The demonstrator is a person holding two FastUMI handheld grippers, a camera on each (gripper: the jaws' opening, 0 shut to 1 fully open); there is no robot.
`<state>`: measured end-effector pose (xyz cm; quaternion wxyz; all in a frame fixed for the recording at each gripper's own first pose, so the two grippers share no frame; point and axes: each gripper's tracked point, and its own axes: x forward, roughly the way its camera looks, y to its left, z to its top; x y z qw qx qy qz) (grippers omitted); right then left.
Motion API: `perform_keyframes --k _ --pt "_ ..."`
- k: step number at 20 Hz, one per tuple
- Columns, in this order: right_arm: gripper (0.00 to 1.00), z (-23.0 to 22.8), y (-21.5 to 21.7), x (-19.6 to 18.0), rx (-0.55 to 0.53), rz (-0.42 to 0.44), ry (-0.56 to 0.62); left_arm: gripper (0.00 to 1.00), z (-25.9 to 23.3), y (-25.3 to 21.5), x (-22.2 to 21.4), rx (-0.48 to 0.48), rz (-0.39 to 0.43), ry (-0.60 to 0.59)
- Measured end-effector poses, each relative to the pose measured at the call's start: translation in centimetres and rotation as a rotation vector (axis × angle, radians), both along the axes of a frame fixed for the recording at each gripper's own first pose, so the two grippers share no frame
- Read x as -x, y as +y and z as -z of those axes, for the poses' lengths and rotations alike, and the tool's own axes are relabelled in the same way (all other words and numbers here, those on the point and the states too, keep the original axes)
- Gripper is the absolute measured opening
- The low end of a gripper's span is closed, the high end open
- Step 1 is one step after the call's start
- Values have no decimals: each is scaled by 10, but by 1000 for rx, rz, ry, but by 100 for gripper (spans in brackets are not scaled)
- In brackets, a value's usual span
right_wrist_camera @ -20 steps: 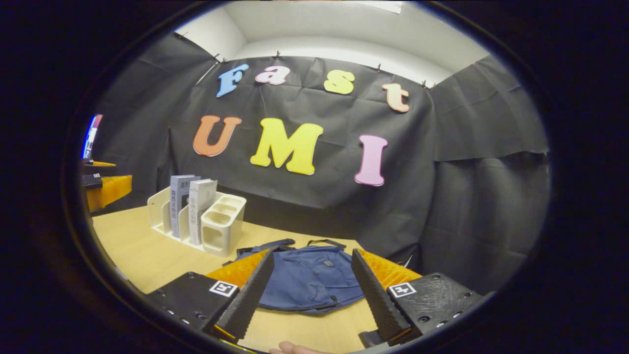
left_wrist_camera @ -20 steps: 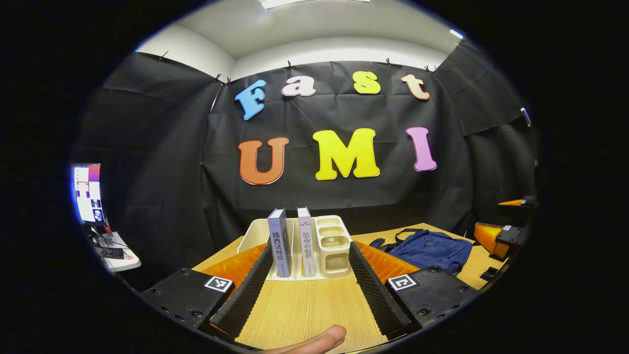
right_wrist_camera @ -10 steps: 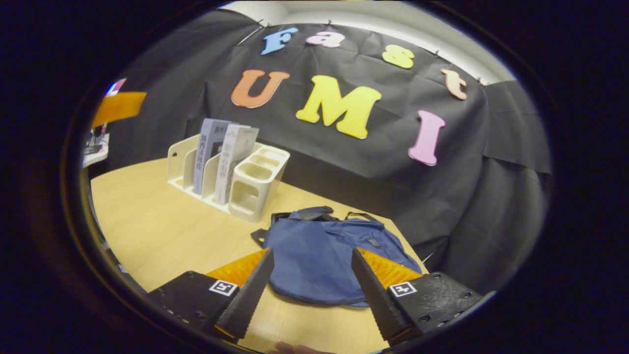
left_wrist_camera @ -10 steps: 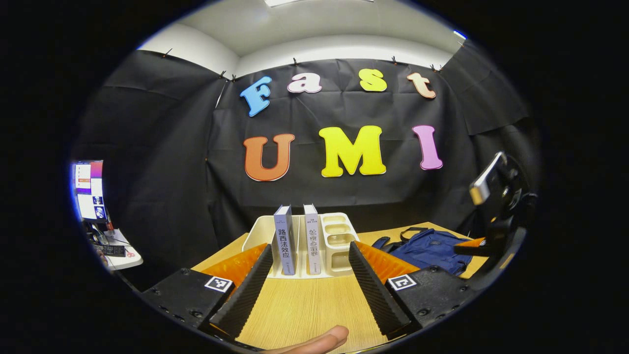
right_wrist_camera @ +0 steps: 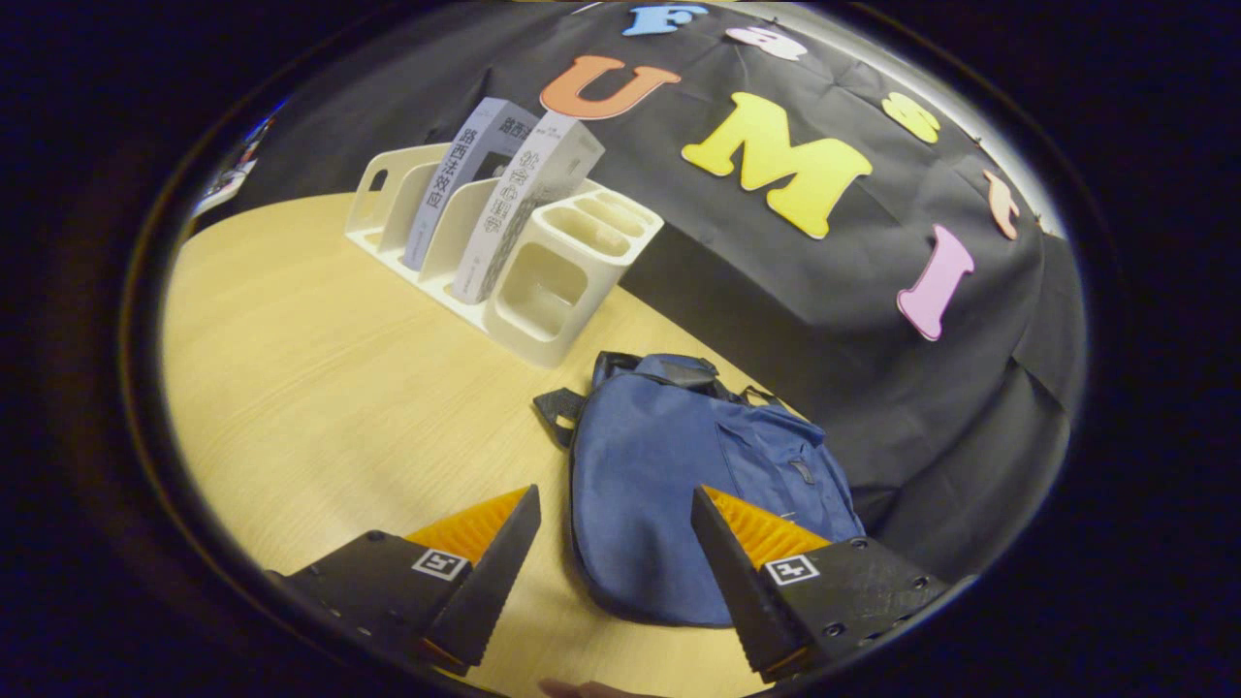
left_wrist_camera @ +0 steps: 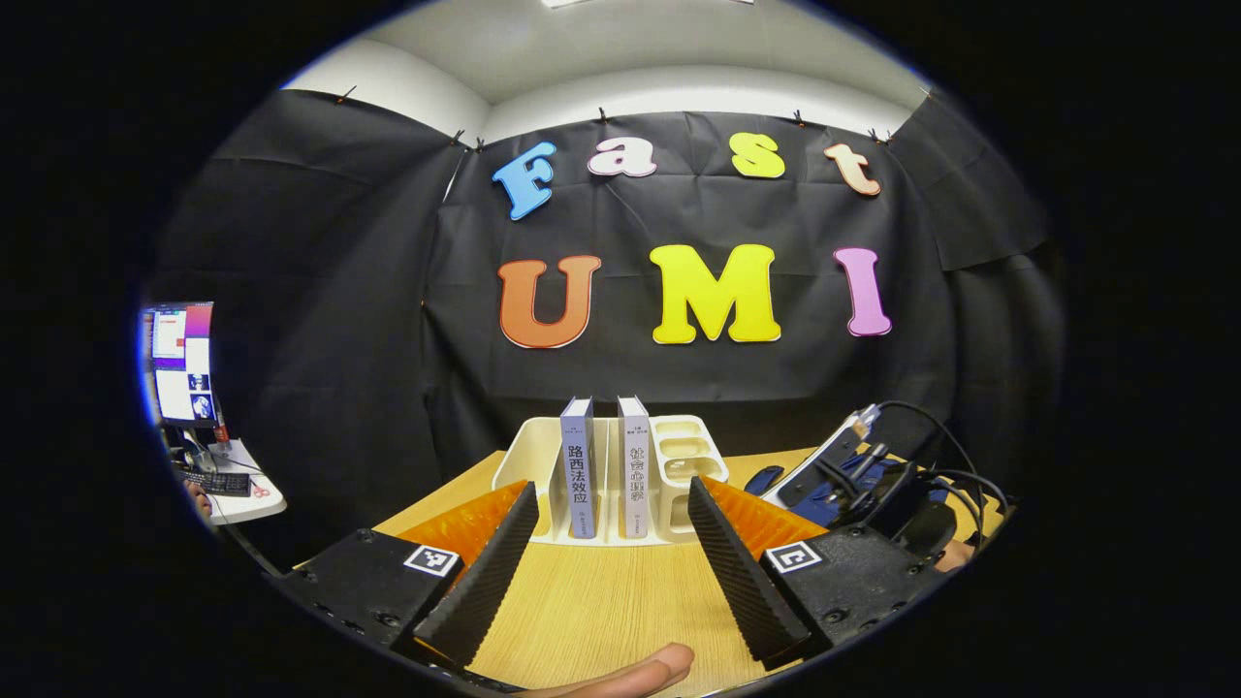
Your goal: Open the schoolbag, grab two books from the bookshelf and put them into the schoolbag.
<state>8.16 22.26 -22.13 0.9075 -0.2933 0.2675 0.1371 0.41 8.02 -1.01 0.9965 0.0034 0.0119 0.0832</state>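
Schoolbag flat and zipped near table's back edge, both grippers spread

Schoolbag [right_wrist_camera: 698, 485]: blue, lying flat on wooden table [right_wrist_camera: 320, 388], close to back edge by the black cloth wall, straps toward the bookshelf. Looks closed; zipper state hard to make out. Right gripper [right_wrist_camera: 613, 553] just above bag's near end, fingers spread wide, pinching nothing.

Bookshelf [left_wrist_camera: 620, 475]: cream plastic rack, farther along the back edge, beside the bag. Two books upright in separate slots: darker-spined book [left_wrist_camera: 579, 465] and paler-spined book [left_wrist_camera: 634, 465], spines facing front. Small open compartments on the end toward the bag.

Left gripper [left_wrist_camera: 609, 553] low over table, facing rack head-on, fingers spread, holding nothing. Fingertip [left_wrist_camera: 630, 674] at lower edge. Monitor [left_wrist_camera: 182, 364] on side desk, far left.
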Motion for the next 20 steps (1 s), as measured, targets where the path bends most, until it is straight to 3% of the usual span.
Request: perform_keyframes --k 1,5,6,7,8,10,11,13,14,15,16,19,20 --pt "91 5 2 -2 16 -1 10 99 0 -1 0 1 3 2" --pt "99 22 -3 -13 83 41 29 99 -2 -1 0 -3 9 -4" --pt "94 23 -3 -14 93 47 31 98 -2 -1 0 -3 7 -5" --pt "99 23 -2 -18 103 44 19 98 -2 -1 0 -5 7 -6" --pt "92 22 -3 -19 129 41 15 99 -2 -1 0 -5 7 -7" --pt "91 22 -4 -21 171 33 12 98 0 0 0 -1 2 -3" --pt "86 24 -6 -21 186 36 13 99 0 0 -1 0 1 -1" --pt "76 18 -13 -24 196 72 7 98 1 1 -1 4 -1 2" --pt "83 13 -15 -23 190 89 5 98 1 1 -1 8 -5 4" --pt "76 8 -15 -22 187 92 1 98 3 1 -1 11 -6 8" --pt "83 -3 -16 -23 194 92 -19 98 4 1 -2 14 -5 11" --pt "69 -28 -22 -33 218 95 -98 99 4 2 -2 17 -8 12" --pt "76 -26 -22 -36 223 99 -94 98 3 2 -2 17 -10 11"
